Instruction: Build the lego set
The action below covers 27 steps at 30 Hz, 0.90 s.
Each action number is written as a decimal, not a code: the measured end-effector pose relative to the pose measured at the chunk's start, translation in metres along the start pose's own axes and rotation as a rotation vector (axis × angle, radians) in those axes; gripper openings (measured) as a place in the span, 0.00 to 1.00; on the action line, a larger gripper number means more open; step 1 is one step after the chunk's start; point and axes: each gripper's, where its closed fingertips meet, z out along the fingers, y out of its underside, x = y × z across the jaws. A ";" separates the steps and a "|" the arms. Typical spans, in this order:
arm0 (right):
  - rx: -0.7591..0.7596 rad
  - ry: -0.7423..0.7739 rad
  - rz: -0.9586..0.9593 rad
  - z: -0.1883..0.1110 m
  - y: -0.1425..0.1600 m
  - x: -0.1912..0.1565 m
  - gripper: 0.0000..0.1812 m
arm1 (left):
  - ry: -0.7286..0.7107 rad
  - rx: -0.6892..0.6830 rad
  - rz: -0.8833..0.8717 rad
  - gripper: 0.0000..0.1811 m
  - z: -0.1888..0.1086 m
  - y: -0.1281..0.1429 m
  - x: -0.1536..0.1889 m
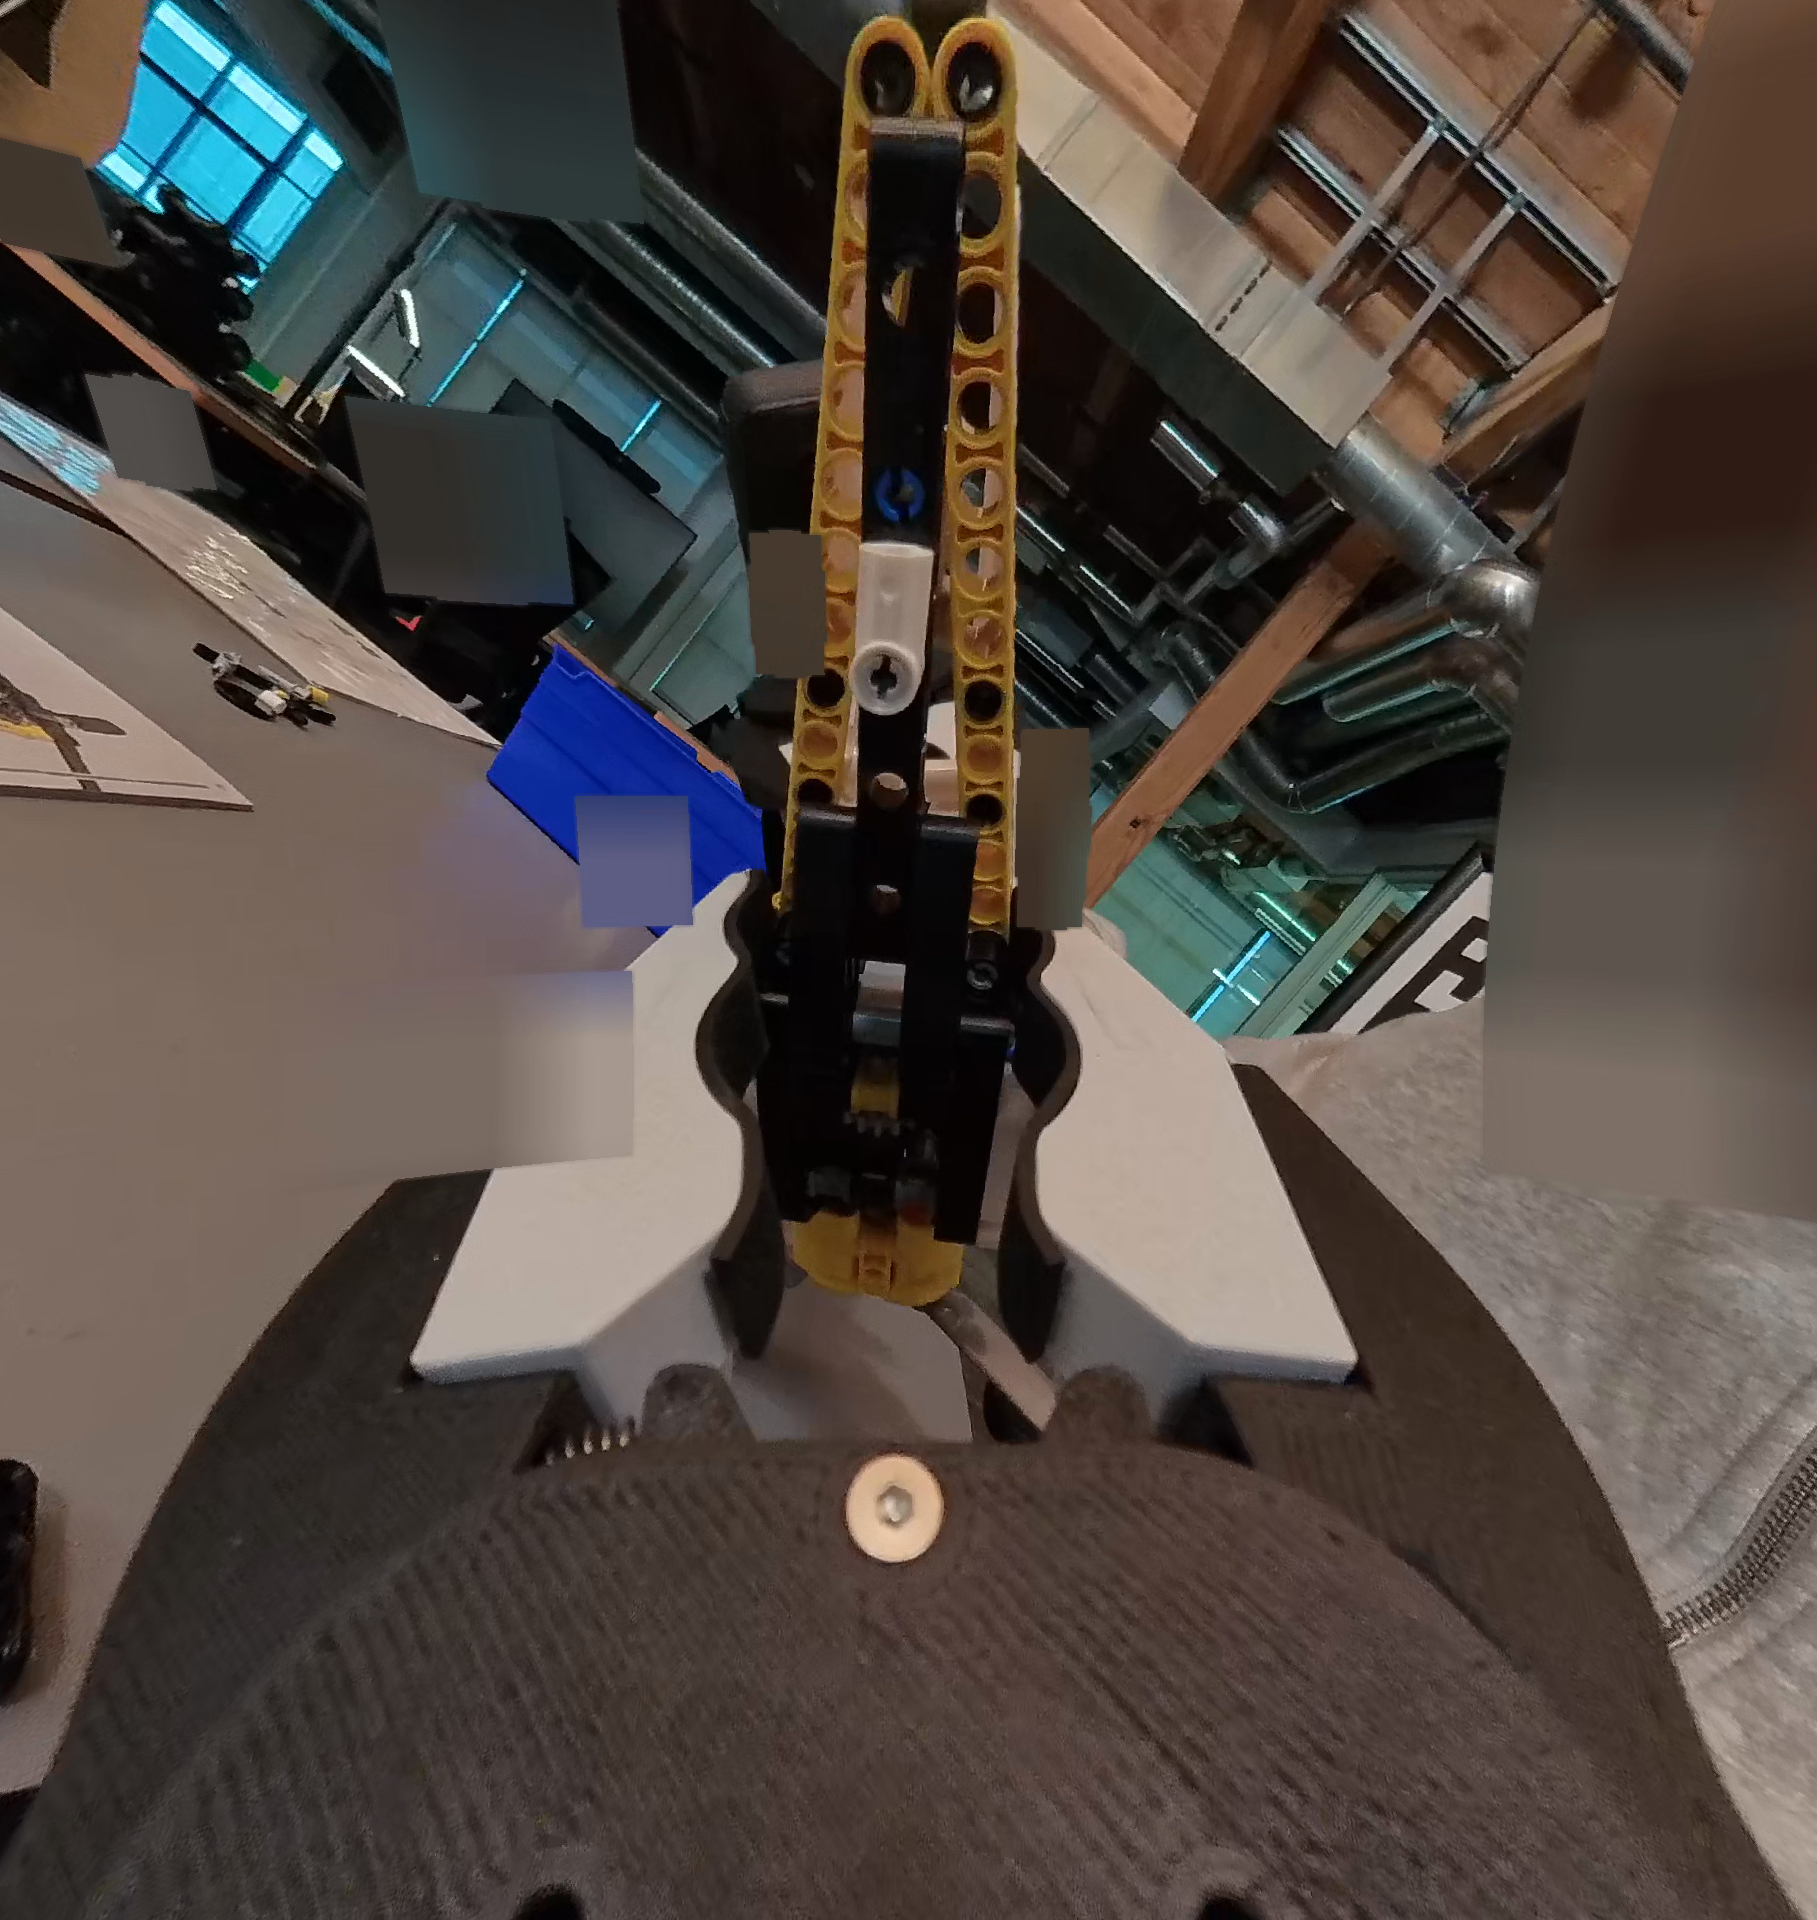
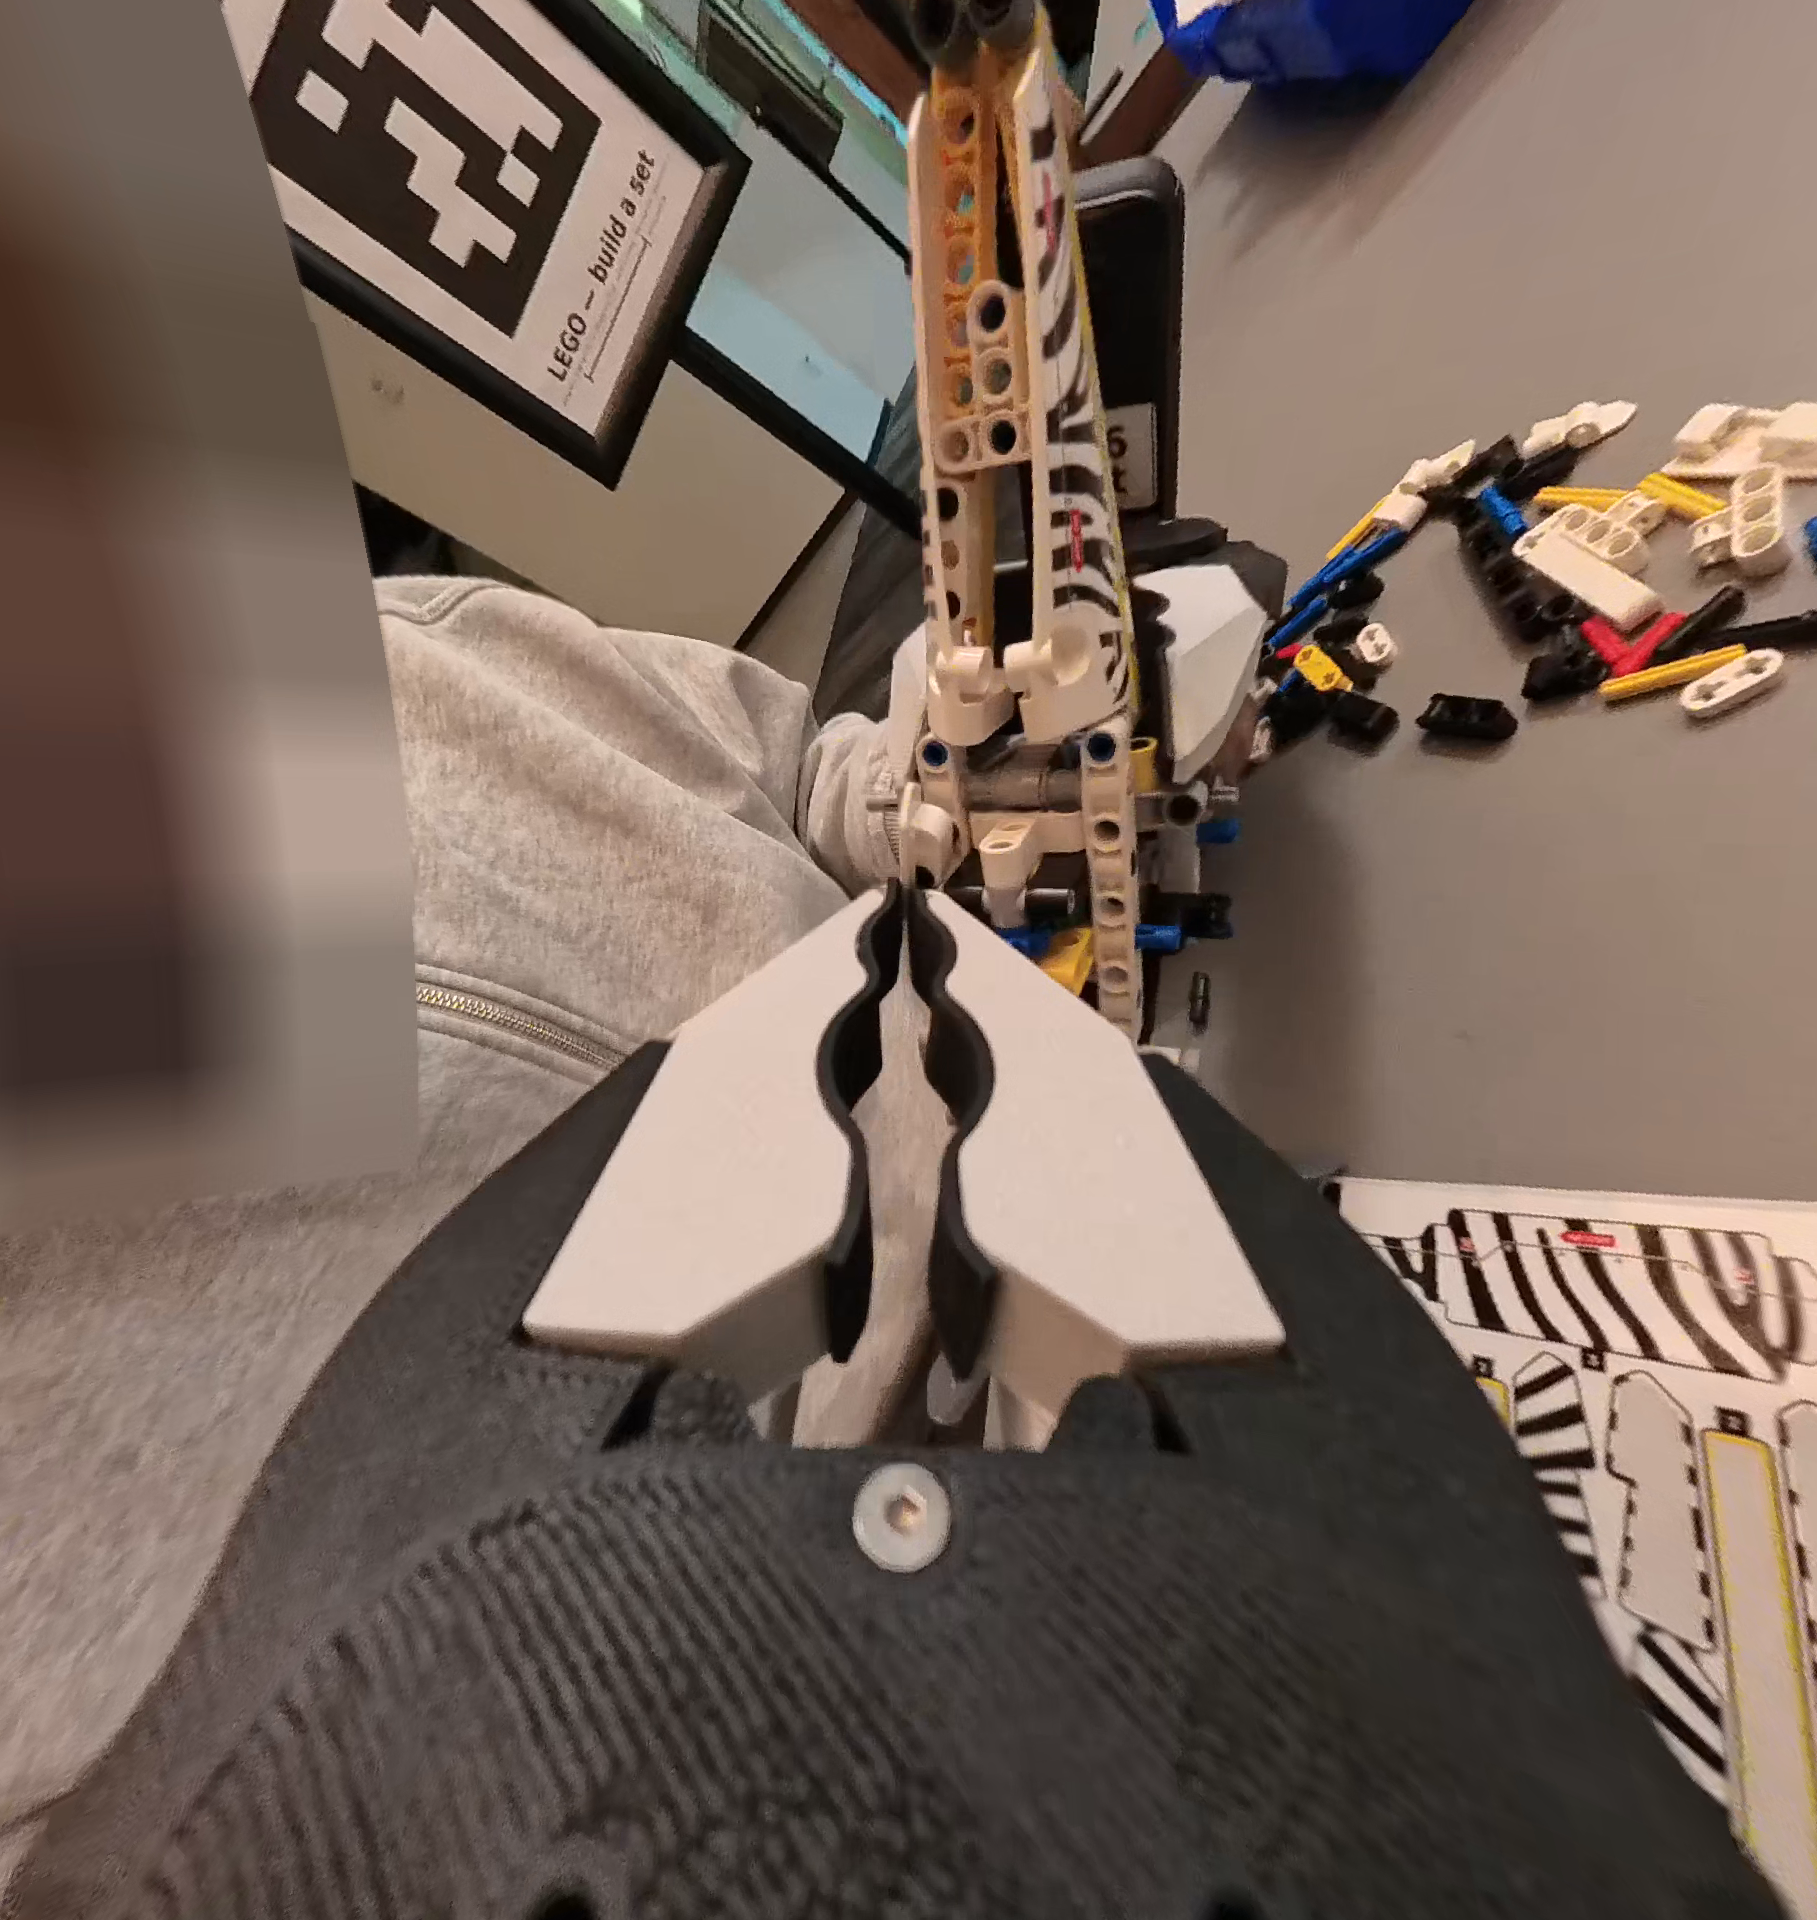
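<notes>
A blue bin [image 1: 613,748] is sitting at the far edge of the grey table [image 1: 208,987]; what is in it cannot be told. The left gripper [image 1: 888,1039] is clamping the lego model [image 1: 909,520] by its black base, and the yellow beams are reaching up and away between the fingers. The right gripper [image 2: 906,914] is pinched nearly closed, holding nothing clear, its tips just below the model's white joint. Loose pieces [image 2: 1569,592] are lying scattered on the table beside a striped sticker sheet [image 2: 1631,1382].
</notes>
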 end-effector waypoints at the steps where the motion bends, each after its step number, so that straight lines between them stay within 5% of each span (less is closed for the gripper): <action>1: -0.018 0.006 -0.003 0.000 0.000 0.001 0.00 | -0.002 -0.001 -0.005 0.23 0.000 0.000 -0.001; 20: -0.349 -0.040 0.050 0.002 0.000 0.008 0.00 | -0.040 -0.026 -0.053 0.23 -0.001 0.003 -0.008; 27: -0.301 -0.044 0.058 0.003 -0.004 0.010 0.00 | -0.048 -0.003 -0.063 0.23 -0.003 -0.001 -0.011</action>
